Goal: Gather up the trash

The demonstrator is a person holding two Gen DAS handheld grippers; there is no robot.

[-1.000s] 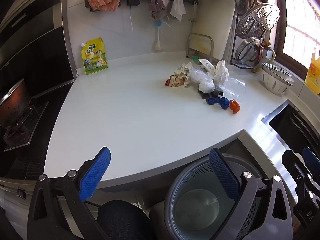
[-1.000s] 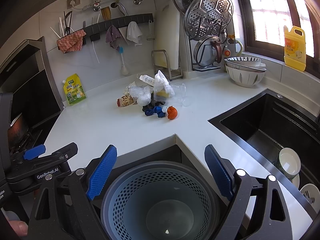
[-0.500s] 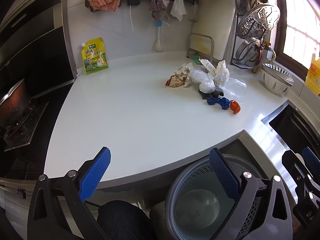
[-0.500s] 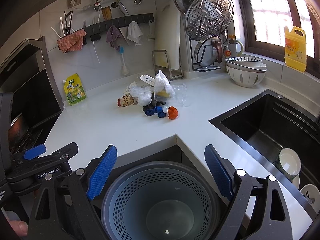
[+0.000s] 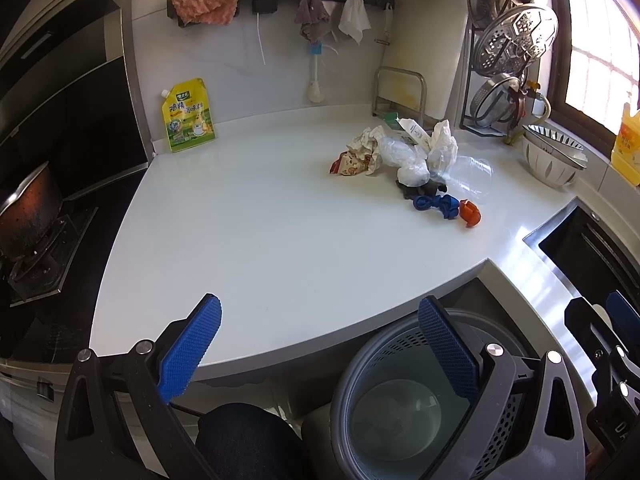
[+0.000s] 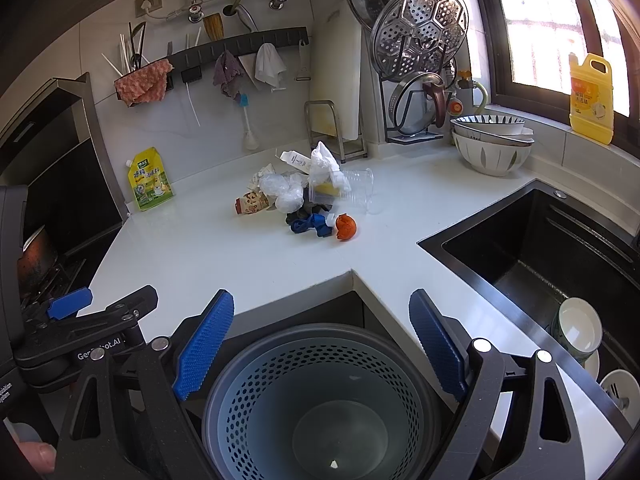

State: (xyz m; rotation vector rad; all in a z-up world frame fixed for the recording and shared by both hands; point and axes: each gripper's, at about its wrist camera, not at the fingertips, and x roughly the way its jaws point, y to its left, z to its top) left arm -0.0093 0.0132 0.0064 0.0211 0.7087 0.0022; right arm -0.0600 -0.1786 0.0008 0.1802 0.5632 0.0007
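A pile of trash lies on the white counter: crumpled paper, white plastic bags, a clear plastic cup, a blue scrap, an orange scrap and a snack wrapper. The pile also shows in the right wrist view. A grey perforated bin stands below the counter's front edge. My left gripper is open and empty over the counter's front edge. My right gripper is open and empty above the bin.
A yellow pouch leans on the back wall. A stove with a pot is at the left. A black sink with dishes is at the right. Stacked bowls and a lid rack stand at the back right.
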